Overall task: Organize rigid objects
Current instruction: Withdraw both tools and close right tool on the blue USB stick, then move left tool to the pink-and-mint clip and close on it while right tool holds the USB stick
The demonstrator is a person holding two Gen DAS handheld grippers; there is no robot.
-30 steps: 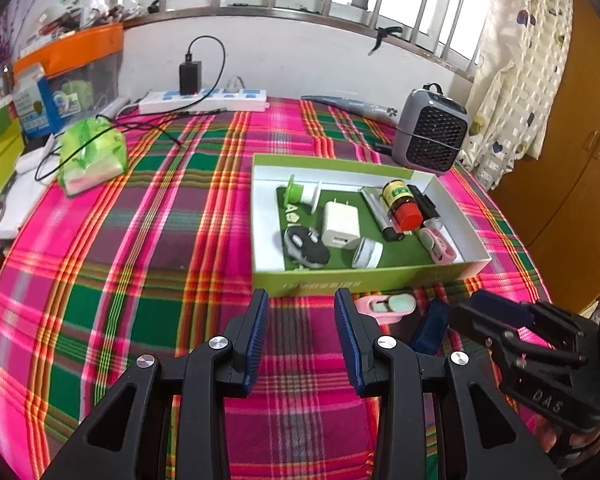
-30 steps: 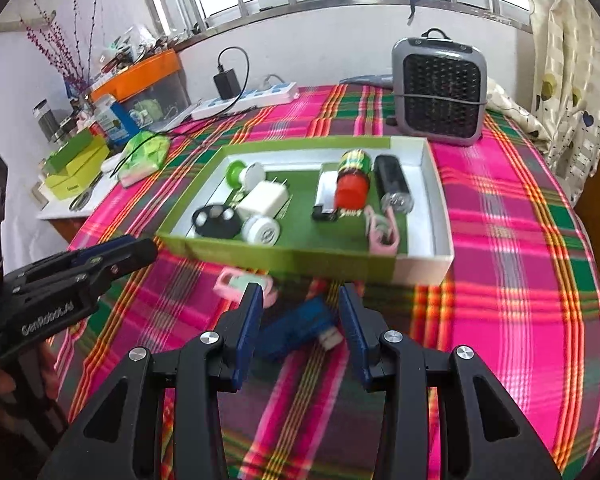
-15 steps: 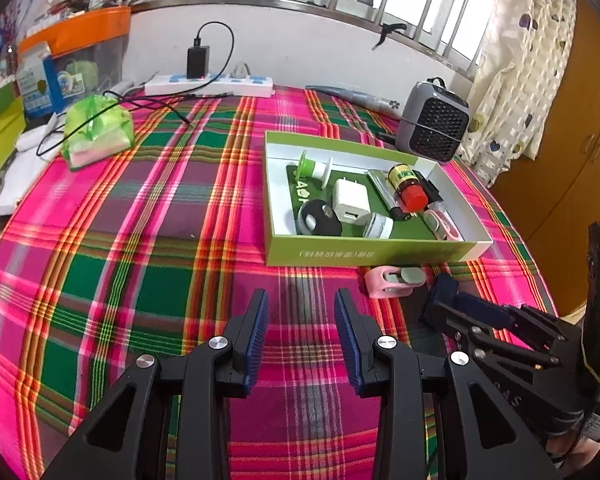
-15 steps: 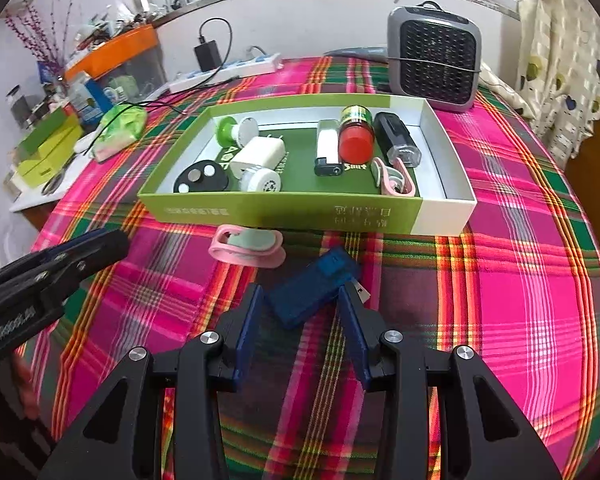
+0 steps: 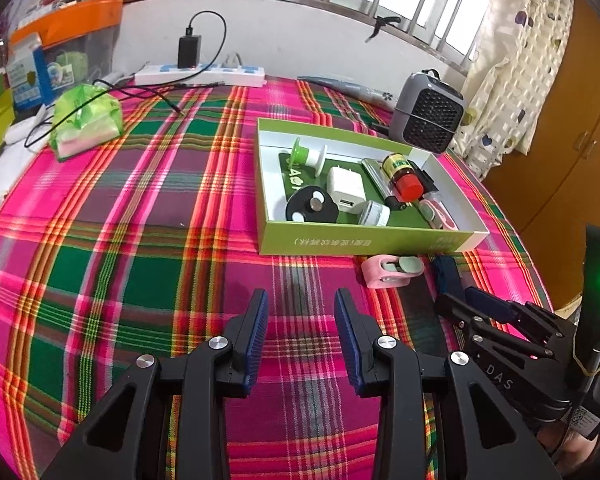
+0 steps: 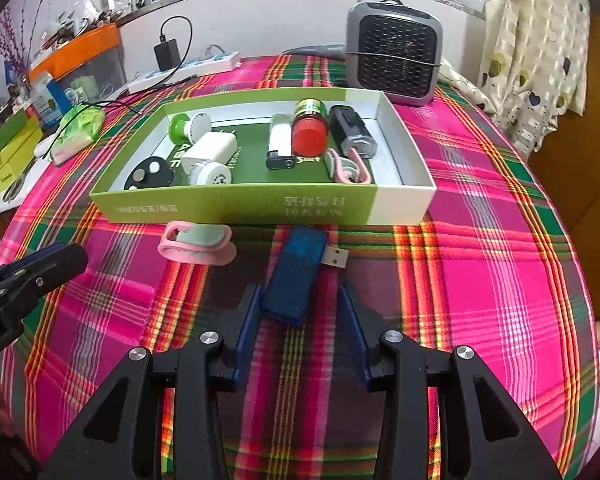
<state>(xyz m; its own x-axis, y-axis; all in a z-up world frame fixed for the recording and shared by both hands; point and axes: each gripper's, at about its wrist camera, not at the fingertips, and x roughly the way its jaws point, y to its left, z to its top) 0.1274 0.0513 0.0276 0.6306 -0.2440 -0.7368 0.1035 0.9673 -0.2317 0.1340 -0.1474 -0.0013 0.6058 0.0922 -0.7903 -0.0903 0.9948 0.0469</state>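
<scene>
The right gripper [image 6: 300, 312] has come down and swung in on the blue USB stick [image 6: 298, 270], which a second ago lay crosswise ahead of it and now runs lengthwise into the gap. The near end of the stick sits between the jaws, close against the left one, with clear cloth showing on the other side, so the jaws are open around it and not yet pressing. The metal plug points away, toward the green box [image 6: 236, 206], and the stick lies flat on the plaid tabletop [image 6: 480, 280] just in front of the box's near wall.

What does that mean for the tidy-up? The line-up looks done; the next thing is to close on the stick and lift it over that wall. The box already holds a good crowd (a white charger [image 6: 210, 150], a red-capped bottle [image 6: 310, 132], a lighter, a black round piece and more), so space to set it down is tightest on the left and freer on the right.

The pink clip [image 6: 198, 242] is the other item not yet in, lying on the cloth to the left of the stick, near it but not touching.

Over on the other side, the left gripper [image 5: 300, 332] hangs above bare cloth, jaws open with nothing between them, and it has barely shifted. It is well short of the clip, so no clash between the two looks likely for now.
</scene>
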